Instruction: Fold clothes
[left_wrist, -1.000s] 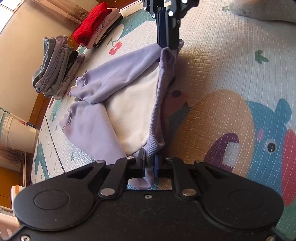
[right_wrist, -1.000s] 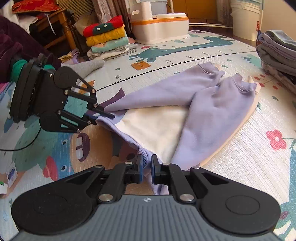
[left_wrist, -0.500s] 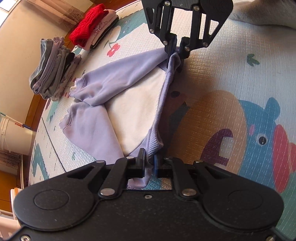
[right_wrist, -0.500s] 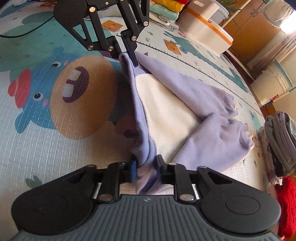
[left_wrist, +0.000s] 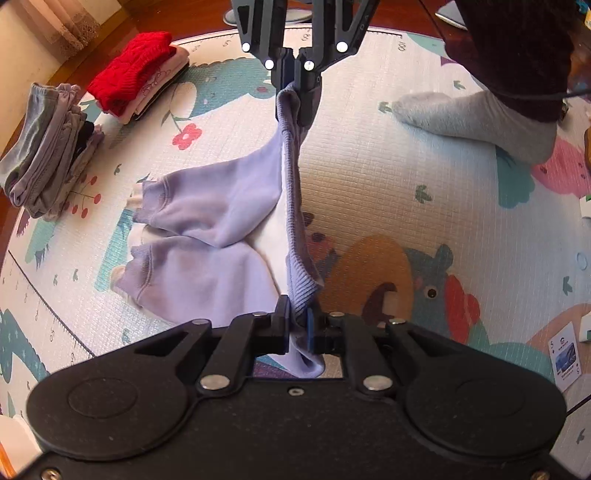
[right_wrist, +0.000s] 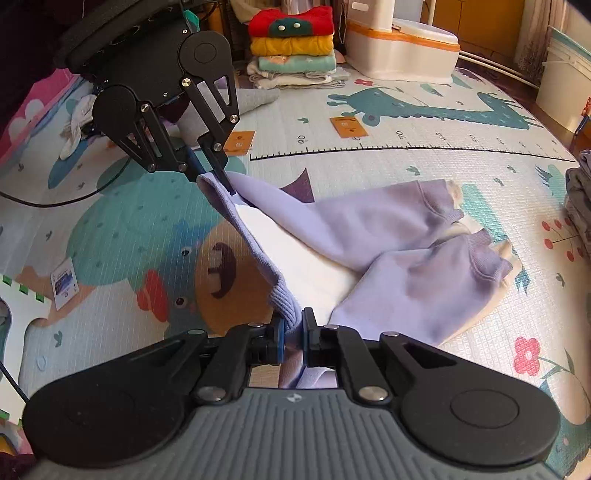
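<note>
A lilac sweatshirt with a cream lining lies half folded on the play mat, its two sleeves crossed over the body. My left gripper is shut on one corner of its ribbed hem. My right gripper is shut on the other corner, and appears at the top of the left wrist view as the right gripper. The hem stretches taut between both grippers, lifted off the mat. In the right wrist view the left gripper pinches the far end of the sweatshirt.
Folded grey clothes and a red-topped stack lie at the mat's left edge. A person's socked foot rests on the mat at right. Another folded stack, a white box and a bucket stand beyond.
Both grippers have risen with the hem held between them, pulling it taut and lifting that edge off the mat. The sleeves and body have slid together beneath.
</note>
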